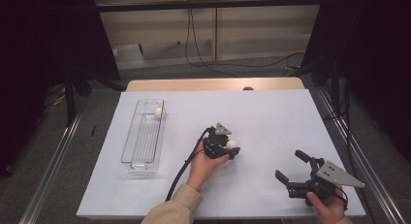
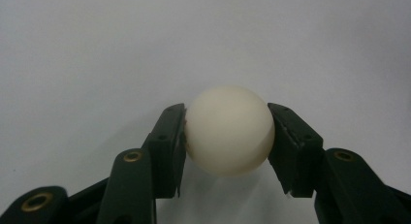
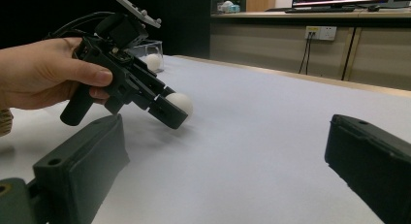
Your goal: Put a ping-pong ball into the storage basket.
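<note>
Ball [image 2: 229,131] sat clamped between the left gripper's [image 1: 231,147] jaws, one pad on each side, low over the white table sheet [image 1: 271,117]. Clear tray [image 1: 143,136] lay off to that gripper's left, long axis running away from the person, with a second white ball [image 1: 158,112] at its far end. Probably a carry leftward to the tray. Right gripper [image 1: 290,167] held its jaws wide apart, empty, well to the right and farther from the tray.
</note>
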